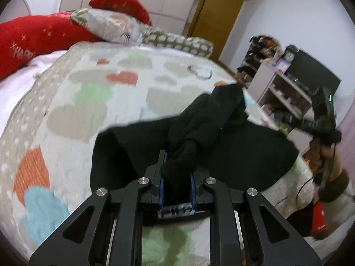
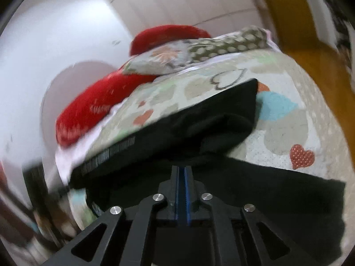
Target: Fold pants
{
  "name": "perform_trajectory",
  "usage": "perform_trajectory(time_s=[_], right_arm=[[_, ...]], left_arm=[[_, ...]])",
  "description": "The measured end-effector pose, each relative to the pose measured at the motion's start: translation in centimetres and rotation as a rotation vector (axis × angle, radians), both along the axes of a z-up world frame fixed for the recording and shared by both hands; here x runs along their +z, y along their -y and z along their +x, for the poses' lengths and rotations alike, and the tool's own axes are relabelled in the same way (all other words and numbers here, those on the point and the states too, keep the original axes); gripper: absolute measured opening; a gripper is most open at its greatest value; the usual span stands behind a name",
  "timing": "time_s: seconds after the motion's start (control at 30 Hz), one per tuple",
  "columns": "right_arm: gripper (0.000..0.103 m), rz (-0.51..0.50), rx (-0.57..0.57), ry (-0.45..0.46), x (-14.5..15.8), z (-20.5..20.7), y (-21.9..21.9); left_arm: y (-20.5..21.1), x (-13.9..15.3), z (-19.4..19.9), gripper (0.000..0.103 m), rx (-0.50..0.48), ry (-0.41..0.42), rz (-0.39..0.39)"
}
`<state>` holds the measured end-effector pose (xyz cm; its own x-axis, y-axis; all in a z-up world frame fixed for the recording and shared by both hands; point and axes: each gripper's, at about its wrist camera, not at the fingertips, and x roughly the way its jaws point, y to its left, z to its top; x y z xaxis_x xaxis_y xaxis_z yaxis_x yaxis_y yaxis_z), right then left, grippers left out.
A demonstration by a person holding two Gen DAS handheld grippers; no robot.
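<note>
Left gripper (image 1: 177,166): lower centre of the left wrist view; blue pads clamped on a bunched wad of black cloth, which fills the gap between them.
Right gripper (image 2: 182,177): lower centre of the right wrist view; pads pressed together, no gap showing. Cloth lies right at the tips, but whether any is pinched I cannot tell.
Pants (image 1: 199,133): centre to right of the left wrist view, heaped on the heart-print bedspread (image 1: 88,102), one part trailing toward upper right.
Look: black, matte, thick-looking fabric; rumpled, not flat. Pale lettering along one edge at centre left of the right wrist view.
Handling (judgement): soft, limp, light; sags and bunches, unlikely to slip from the pads.
Hold points (judgement): waistband corners or leg hems, not mid-cloth wads.
</note>
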<state>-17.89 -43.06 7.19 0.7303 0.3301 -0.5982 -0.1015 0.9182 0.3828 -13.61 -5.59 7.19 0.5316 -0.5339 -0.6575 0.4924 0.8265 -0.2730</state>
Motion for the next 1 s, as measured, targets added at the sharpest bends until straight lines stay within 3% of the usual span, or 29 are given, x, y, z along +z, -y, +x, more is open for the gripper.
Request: perform_trajectory(time_s=[0.03, 0.1, 0.17, 0.33, 0.6, 0.63, 0.67, 0.7, 0.73, 0.83, 1.0], right_arm=[[0.014, 0.028, -0.007, 0.009, 0.2, 1.0, 0.2], [0.048, 0.032, -0.038, 0.0, 0.6, 2.7, 0.3], [0.058, 0.061, -0.081, -0.009, 1.0, 5.0, 0.8], [0.063, 0.096, -0.165, -0.106, 0.8, 11.3, 1.7], [0.065, 0.043, -0.191, -0.37, -2.4, 18.1, 1.1], [0.063, 0.04, -0.179, -0.382, -2.7, 18.4, 1.0], [0.047, 0.022, -0.161, -0.384, -2.8, 18.5, 0.8], [0.021, 0.006, -0.151, -0.38, -2.9, 18.4, 0.7], [0.014, -0.006, -0.137, -0.367, -2.8, 17.9, 0.7], [0.005, -0.038, -0.12, -0.263, -1.5, 15.2, 1.5], [0.003, -0.009, -0.114, -0.124, 2.2, 7.8, 3.8]], left_arm=[[0.3, -0.3, -0.5, 0.016, -0.002, 0.002, 0.013], [1.2, -0.8, -1.6, 0.016, -0.023, 0.013, 0.041], [1.9, -1.1, -2.7, 0.016, -0.043, 0.033, 0.07], [2.7, -2.1, -4.4, 0.016, -0.087, 0.041, 0.094], [3.7, -3.6, -6.1, 0.016, -0.153, 0.057, 0.125], [3.7, -3.6, -6.1, 0.016, -0.154, 0.056, 0.123], [3.6, -3.7, -6.1, 0.016, -0.154, 0.053, 0.116], [3.4, -3.7, -6.1, 0.016, -0.153, 0.051, 0.11], [3.3, -3.6, -5.9, 0.016, -0.151, 0.048, 0.105], [2.7, -3.2, -5.3, 0.016, -0.125, 0.052, 0.098], [0.8, -0.2, -1.9, 0.016, 0.003, 0.153, 0.143]])
